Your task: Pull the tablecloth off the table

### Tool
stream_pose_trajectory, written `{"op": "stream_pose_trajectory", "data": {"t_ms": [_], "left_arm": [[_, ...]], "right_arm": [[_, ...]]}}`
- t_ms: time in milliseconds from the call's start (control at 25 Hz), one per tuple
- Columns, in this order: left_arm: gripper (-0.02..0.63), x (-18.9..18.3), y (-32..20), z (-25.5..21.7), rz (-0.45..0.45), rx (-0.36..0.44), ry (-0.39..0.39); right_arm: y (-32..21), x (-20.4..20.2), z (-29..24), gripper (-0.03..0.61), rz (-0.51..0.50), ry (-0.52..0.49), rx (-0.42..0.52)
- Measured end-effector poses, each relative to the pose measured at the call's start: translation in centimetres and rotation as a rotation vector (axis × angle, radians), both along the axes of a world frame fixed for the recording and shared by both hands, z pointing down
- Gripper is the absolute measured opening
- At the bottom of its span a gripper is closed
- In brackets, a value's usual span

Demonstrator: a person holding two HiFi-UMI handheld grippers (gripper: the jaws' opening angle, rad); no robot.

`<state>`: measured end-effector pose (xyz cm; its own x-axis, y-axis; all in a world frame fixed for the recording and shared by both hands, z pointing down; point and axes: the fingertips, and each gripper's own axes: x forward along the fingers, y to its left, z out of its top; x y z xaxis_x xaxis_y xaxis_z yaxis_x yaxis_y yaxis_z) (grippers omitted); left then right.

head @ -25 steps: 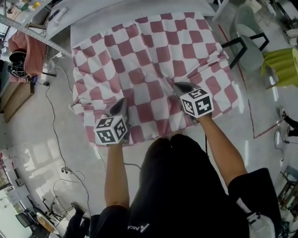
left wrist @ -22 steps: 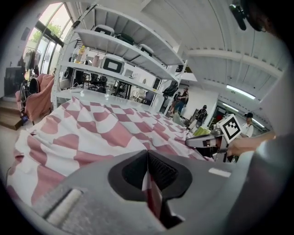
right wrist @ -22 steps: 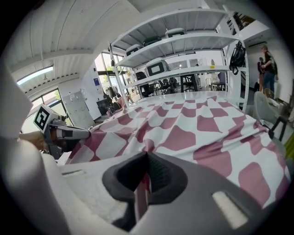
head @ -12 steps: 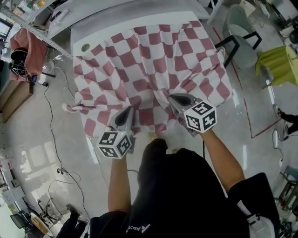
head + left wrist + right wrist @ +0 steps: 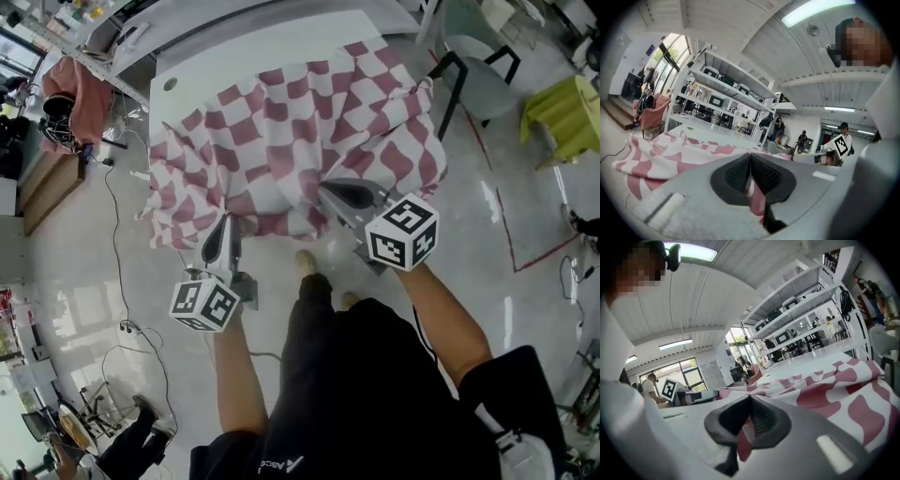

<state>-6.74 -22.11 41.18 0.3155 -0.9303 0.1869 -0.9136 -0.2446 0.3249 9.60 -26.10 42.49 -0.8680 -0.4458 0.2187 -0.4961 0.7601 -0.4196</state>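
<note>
At the near edge of the table (image 5: 272, 42), the pink-and-white checked tablecloth (image 5: 300, 131) lies bunched toward the person's side. A strip of white tabletop is bare at the far end. Most of the cloth is on the table, with the near hem hanging off over the floor.

Left gripper (image 5: 227, 223): jaws closed on a fold of the near-left hem, and its own view shows checked fabric pinched between the pads. Right gripper (image 5: 330, 190): same, clamped on a fold at the near-right hem. The two pinch points are well apart and roughly level, and ridges in the cloth run back from each one.

My read: mid-pull, not close to done — the bulk of the fabric has yet to clear the tabletop.

The next move needs both grippers drawn back and down together at an even rate, with the jaws kept tight, so the cloth slides off square rather than skewing. The person likely has to step back for room. Watch the right side — the cloth drapes near the chair (image 5: 478, 66) and could snag there.
</note>
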Motion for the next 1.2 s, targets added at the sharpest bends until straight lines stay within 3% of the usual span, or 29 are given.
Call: {"op": "stream_pose_trajectory", "data": {"t_ms": [240, 440, 960, 1200], "left_arm": [[0.011, 2.4, 5.6, -5.3, -0.042, 0.092, 0.01], [0.011, 2.6, 9.8, -9.2, -0.058, 0.174, 0.018], [0.011, -3.0, 25.0, -17.8, 0.046, 0.385, 0.041], [0.011, -4.1, 31.5, -21.0, 0.076, 0.437, 0.059]], "right_arm": [[6.4, 1.5, -4.6, 0.003, -0.021, -0.115, 0.033], [10.3, 1.5, -9.1, 0.003, -0.023, -0.182, 0.115], [26.8, -5.2, -16.8, 0.003, 0.029, -0.226, 0.244], [33.3, -5.4, -19.8, 0.003, 0.071, -0.279, 0.249]]}}
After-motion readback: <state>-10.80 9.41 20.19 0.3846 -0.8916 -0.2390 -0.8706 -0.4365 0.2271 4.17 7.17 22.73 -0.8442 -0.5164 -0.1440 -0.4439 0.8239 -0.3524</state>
